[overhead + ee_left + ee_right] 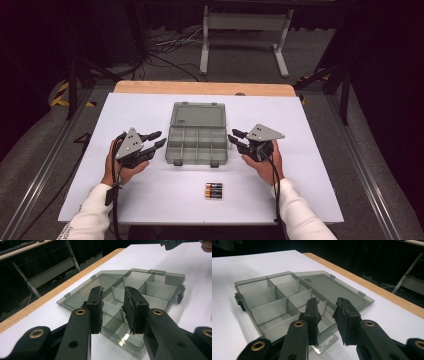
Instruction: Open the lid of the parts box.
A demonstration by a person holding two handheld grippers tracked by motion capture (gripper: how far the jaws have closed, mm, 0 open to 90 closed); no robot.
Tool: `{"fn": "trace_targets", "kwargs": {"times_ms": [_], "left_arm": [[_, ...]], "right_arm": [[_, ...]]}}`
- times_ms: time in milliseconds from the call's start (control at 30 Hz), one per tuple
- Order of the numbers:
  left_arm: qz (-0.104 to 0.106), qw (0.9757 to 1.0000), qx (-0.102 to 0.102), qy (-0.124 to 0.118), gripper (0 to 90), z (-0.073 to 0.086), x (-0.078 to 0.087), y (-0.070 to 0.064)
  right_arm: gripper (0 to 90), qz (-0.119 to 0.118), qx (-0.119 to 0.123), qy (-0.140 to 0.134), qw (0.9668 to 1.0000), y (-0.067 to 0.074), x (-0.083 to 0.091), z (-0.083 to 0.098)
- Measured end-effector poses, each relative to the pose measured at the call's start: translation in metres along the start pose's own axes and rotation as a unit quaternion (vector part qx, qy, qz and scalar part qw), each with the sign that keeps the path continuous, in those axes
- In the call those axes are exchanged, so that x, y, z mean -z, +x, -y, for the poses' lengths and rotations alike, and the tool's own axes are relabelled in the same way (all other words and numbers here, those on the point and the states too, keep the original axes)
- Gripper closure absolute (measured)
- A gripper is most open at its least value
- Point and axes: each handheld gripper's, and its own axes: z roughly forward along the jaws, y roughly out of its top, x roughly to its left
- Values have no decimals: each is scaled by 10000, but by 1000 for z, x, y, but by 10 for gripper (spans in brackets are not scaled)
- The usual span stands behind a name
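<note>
Between the left tongs (159, 140) and right tongs (233, 137), both held slightly apart and clamped on nothing, the opened compartment box (197, 145) is seen mid-tabletop (310, 165), lid laid back, roughly equidistant from each, batteries (213, 190) lying nearer the person.

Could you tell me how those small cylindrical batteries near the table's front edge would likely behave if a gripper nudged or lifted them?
The black-and-orange cylindrical batteries lie on their sides on the smooth white table, so a sideways nudge would probably roll them. Their smooth, round casings may slip between jaws. They are probably stiff and rather heavy for their size.
</note>
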Motion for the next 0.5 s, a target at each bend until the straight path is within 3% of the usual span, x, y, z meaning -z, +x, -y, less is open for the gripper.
{"fn": "trace_targets", "kwargs": {"times_ms": [333, 500], "left_arm": [[-3, 10000, 21, 46, 538, 17, 9, -8], [-63, 9999, 57, 65, 457, 22, 15, -11]], "right_arm": [[639, -31, 246, 56, 9997, 11, 14, 6], [604, -29, 237, 79, 9997, 11, 20, 10]]}}
